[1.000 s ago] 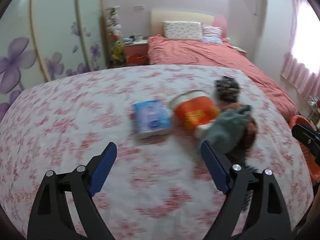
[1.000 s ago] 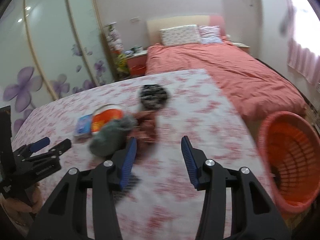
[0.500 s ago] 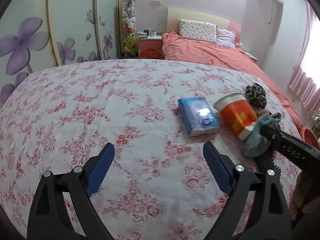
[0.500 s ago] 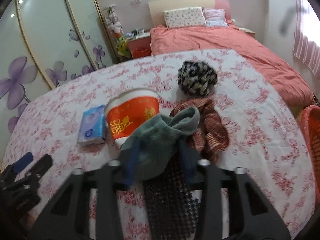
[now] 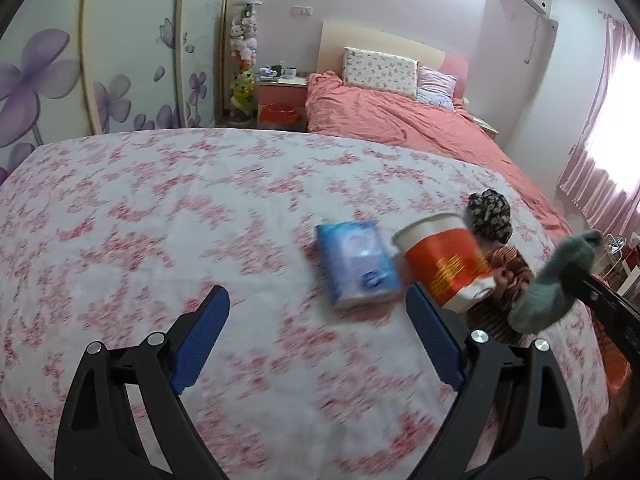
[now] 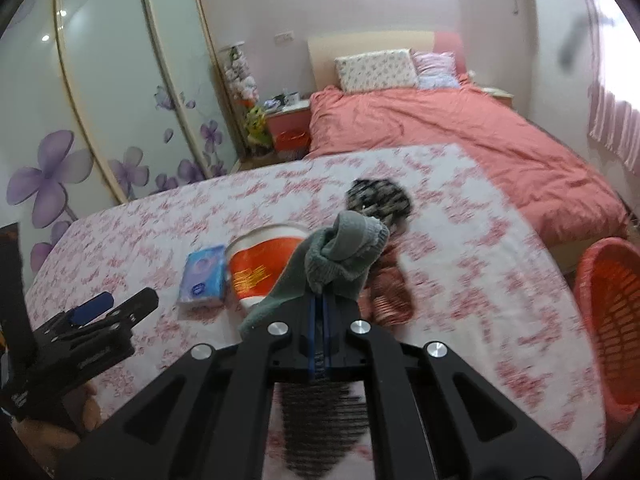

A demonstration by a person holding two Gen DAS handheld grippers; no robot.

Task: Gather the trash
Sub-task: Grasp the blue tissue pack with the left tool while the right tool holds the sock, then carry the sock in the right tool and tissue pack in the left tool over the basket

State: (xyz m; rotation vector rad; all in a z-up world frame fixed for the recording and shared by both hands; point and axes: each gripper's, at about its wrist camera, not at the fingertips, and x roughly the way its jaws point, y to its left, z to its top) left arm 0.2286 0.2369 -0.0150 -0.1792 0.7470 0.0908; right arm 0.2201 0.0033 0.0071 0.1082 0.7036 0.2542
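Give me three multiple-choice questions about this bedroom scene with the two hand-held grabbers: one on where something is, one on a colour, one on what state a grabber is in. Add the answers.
1. Where does the blue tissue pack lie?
A. in the basket
B. beside the paper cup on the floral bedspread
C. on the pillow

2. What colour is the basket next to the bed?
A. orange-red
B. green
C. white

3. What is the right gripper doing?
A. standing wide open
B. shut on the grey-green sock
C. shut on the cup

Answers:
1 B, the pack lies right next to the cup on the spread.
2 A, its latticed wall is orange-red at the right edge of the right wrist view.
3 B, the jaws have just been closing and now pinch the sock, which hangs from them.
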